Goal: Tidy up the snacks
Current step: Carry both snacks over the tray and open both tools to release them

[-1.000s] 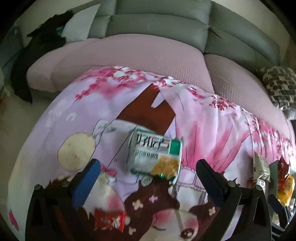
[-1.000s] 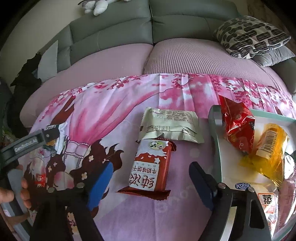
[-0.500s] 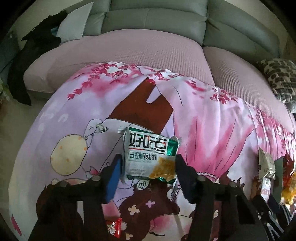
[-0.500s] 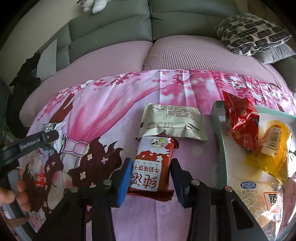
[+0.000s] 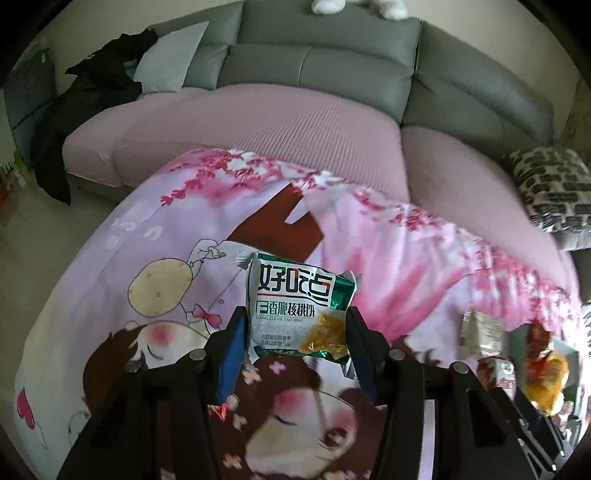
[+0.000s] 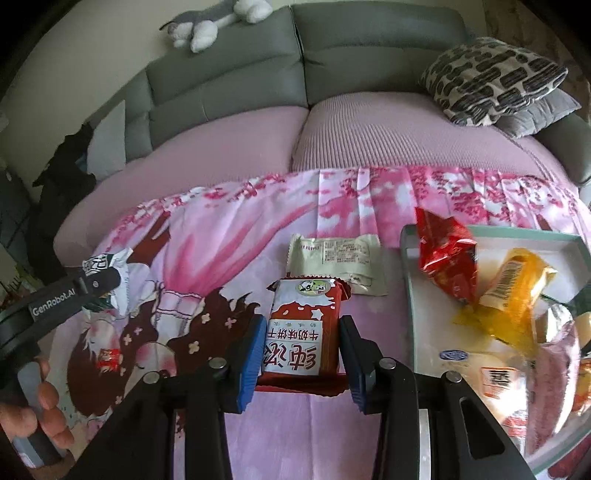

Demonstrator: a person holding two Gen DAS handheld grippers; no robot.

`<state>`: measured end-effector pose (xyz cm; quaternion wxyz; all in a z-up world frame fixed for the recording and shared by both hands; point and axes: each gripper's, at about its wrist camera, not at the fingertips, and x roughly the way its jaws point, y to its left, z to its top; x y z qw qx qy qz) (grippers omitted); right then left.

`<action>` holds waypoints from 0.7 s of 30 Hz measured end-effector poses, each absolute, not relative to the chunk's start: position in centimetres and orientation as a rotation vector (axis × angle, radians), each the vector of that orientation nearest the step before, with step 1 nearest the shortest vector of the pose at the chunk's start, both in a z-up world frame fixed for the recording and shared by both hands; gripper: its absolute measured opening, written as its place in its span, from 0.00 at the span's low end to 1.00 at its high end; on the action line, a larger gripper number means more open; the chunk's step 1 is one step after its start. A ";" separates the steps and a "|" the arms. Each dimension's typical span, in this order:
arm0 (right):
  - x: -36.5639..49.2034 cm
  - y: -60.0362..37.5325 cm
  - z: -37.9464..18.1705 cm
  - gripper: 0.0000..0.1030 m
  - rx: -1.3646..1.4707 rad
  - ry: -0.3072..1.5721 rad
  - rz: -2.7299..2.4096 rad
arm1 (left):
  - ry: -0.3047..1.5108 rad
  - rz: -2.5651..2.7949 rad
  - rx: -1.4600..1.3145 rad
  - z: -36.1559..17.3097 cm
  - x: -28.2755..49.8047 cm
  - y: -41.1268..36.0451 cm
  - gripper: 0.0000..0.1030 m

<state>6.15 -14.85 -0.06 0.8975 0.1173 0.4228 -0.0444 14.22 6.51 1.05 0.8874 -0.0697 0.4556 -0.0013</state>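
Snacks lie scattered on a pink cartoon-print cloth [image 6: 229, 236] spread in front of a grey sofa [image 6: 332, 55], with a patterned cushion [image 6: 491, 79] at the far right and a plush toy [image 6: 218, 22] on the sofa back. At the right sits a pale tray [image 6: 410, 295] holding a red packet [image 6: 443, 254], a yellow packet [image 6: 517, 291] and more wrapped items nearer the camera. Just left of the tray, a beige packet [image 6: 336, 254] lies flat, its near edge touching the far end of the red-and-white biscuit packet [image 6: 303, 328]. The right gripper [image 6: 303, 354] has its blue-padded fingers [image 6: 253, 354] closed in against both sides of that biscuit packet, pinching its near half. In the left wrist view, the left gripper [image 5: 295, 343] pinches a green-and-white walnut cake packet [image 5: 295, 306] between its fingers [image 5: 232, 350], the packet standing upright above the cloth. A small red candy wrapper [image 6: 107, 360] rests on the cloth at the near left, apart from both grippers.
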 end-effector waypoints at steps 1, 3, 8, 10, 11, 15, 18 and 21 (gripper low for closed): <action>5.9 -14.9 0.3 0.41 0.244 0.864 -0.089 | 0.941 -0.009 -0.152 1.4 13.8 6.3 0.52; 5.5 -15.1 1.0 0.41 0.247 0.847 -0.086 | 0.927 -0.020 -0.167 2.0 12.8 5.8 0.52; 4.4 -16.2 2.8 0.41 0.273 0.794 -0.095 | 0.915 -0.037 -0.188 2.8 10.4 4.6 0.52; 3.9 -16.8 3.4 0.41 0.288 0.776 -0.101 | 0.908 -0.044 -0.186 3.1 9.8 3.9 0.52; 3.6 -17.2 3.8 0.41 0.297 0.763 -0.104 | 0.901 -0.052 -0.178 3.3 9.4 3.2 0.52; 3.1 -18.3 4.5 0.41 0.307 0.742 -0.133 | 0.885 -0.102 -0.144 3.8 8.7 0.8 0.52; 2.7 -19.5 4.7 0.41 0.330 0.731 -0.164 | 0.885 -0.138 -0.124 3.7 8.4 -0.9 0.52; 2.1 -20.7 5.0 0.41 0.346 0.718 -0.193 | 0.882 -0.172 -0.104 3.9 8.0 -2.4 0.52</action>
